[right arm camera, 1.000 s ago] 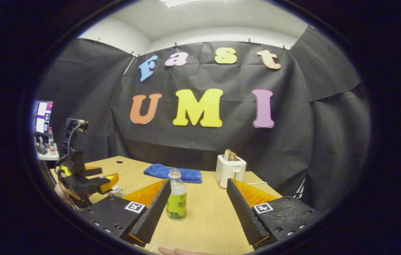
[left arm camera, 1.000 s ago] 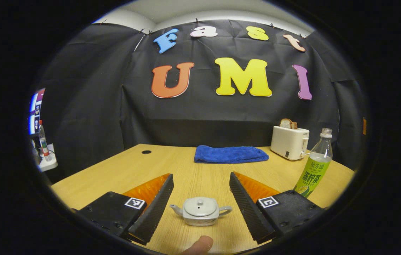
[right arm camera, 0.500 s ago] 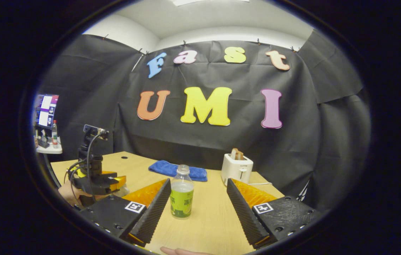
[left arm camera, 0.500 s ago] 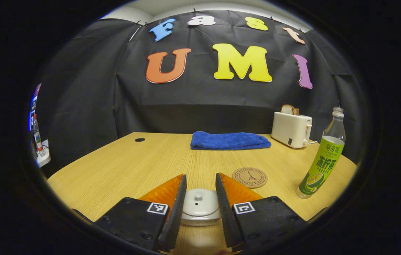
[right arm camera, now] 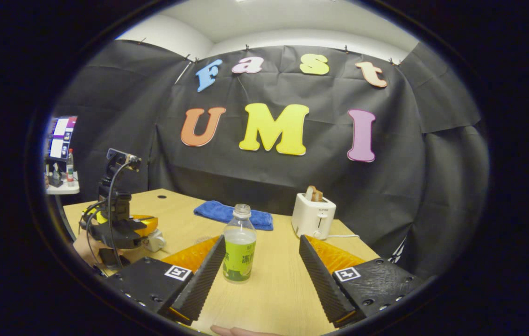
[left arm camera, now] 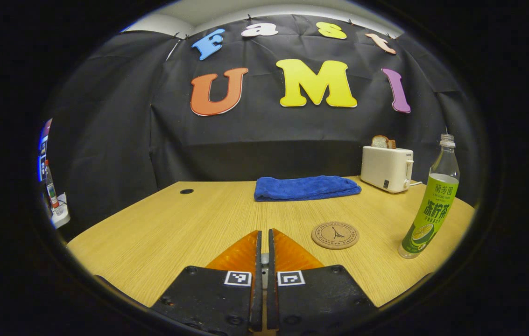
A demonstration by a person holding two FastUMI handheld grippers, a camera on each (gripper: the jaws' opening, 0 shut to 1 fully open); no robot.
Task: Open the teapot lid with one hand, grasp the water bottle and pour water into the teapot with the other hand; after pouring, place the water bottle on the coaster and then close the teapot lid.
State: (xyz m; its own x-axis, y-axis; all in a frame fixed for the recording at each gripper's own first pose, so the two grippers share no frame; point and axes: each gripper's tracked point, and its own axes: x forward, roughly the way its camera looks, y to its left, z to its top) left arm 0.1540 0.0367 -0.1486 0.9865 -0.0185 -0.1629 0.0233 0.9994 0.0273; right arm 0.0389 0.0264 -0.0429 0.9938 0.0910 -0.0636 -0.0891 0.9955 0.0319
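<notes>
In the left gripper view my left gripper (left arm camera: 264, 232) has its fingers almost together, and a sliver of the grey teapot lid (left arm camera: 264, 258) shows pinched between them. The right gripper view shows that same left gripper (right arm camera: 122, 228) at far left, held by a hand over the pale teapot (right arm camera: 154, 241). The clear water bottle (left arm camera: 430, 205) with a green label stands upright to the right, and a round cork coaster (left arm camera: 335, 234) lies between it and the teapot. My right gripper (right arm camera: 262, 239) is open, with the water bottle (right arm camera: 239, 245) just ahead, near its left finger and not touching it.
A folded blue towel (left arm camera: 306, 187) lies at the back of the wooden table (left arm camera: 161, 228). A white toaster (left arm camera: 386, 168) holding bread stands at the back right. A small side shelf with a bottle (left arm camera: 52, 191) is off the table's left edge.
My left gripper went from wide open around the teapot to shut on its lid. The right gripper drifted slightly closer to the bottle and stayed open.
</notes>
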